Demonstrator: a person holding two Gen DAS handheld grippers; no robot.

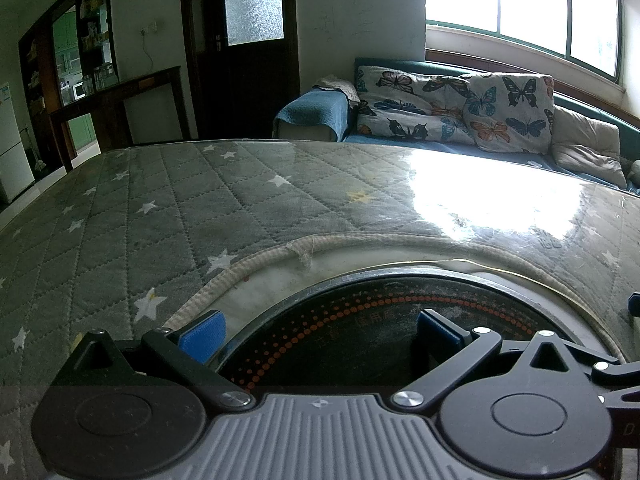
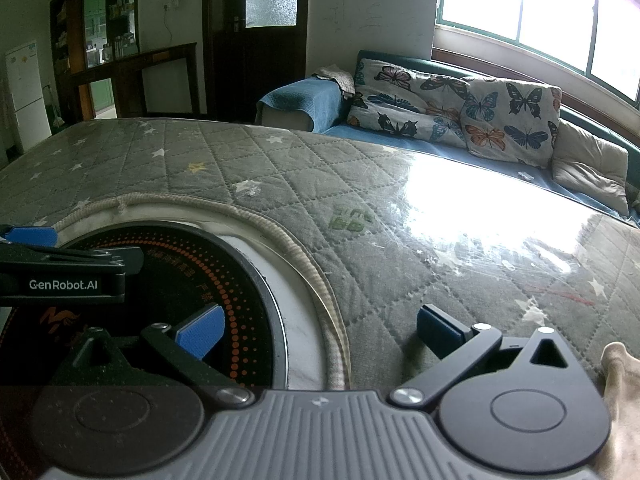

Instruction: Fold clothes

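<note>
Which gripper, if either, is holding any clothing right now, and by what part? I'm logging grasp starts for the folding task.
Neither. The left gripper and right gripper are both open, nothing between their fingers, above the quilted table cover.

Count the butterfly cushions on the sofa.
2. One butterfly cushion lies at the sofa's left end by the blue armrest; the other leans upright to its right, beside a plain beige pillow. More may be hidden behind them.
</note>
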